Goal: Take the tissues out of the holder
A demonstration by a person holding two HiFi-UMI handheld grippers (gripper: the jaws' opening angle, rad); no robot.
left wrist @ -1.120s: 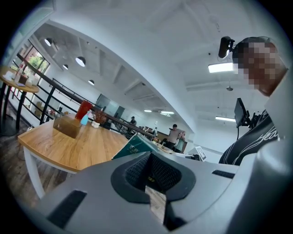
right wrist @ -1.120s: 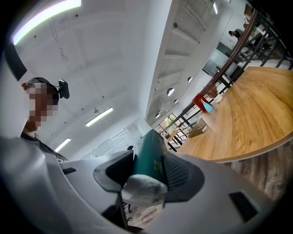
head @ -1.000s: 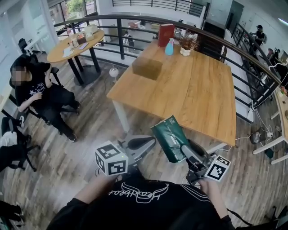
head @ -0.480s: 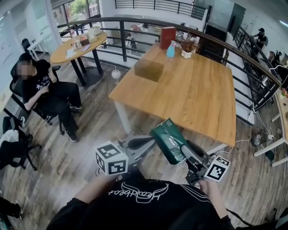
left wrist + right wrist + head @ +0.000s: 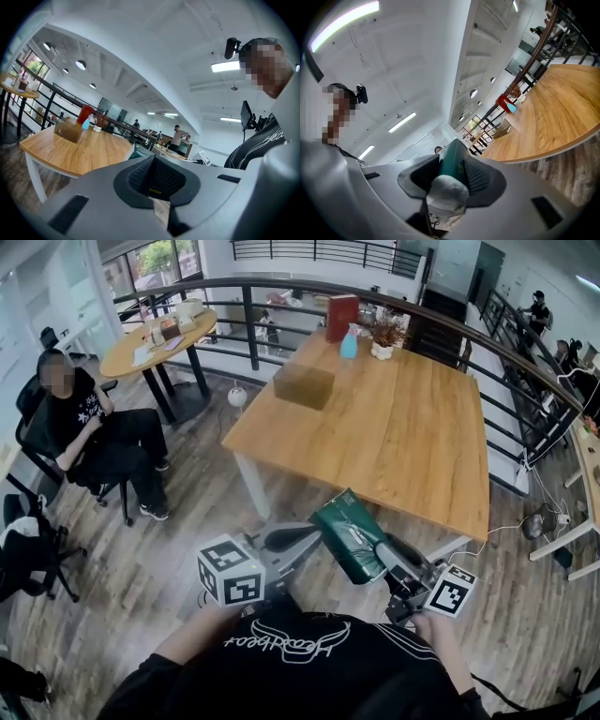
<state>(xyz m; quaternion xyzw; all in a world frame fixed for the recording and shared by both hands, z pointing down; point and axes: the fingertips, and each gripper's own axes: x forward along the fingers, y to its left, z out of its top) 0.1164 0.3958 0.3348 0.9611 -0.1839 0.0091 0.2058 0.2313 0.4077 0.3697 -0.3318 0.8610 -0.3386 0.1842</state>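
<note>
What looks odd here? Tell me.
The green tissue pack hangs tilted in mid-air, off the table, pinched in the right tongs, which have just been closing on it. Nothing else stands out.

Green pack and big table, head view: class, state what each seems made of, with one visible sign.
Green pack: likely soft plastic film, slightly glossy; light sheen and wrinkles on its face. Big table: wood or wood-look veneer, matt; warm grain streaks across its top.

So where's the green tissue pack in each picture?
Head view: tissue pack low centre, just below the table's near edge.
Left gripper view: only a green sliver near the centre.
Right gripper view: low centre.
Shared landmark: the wooden table.
</note>
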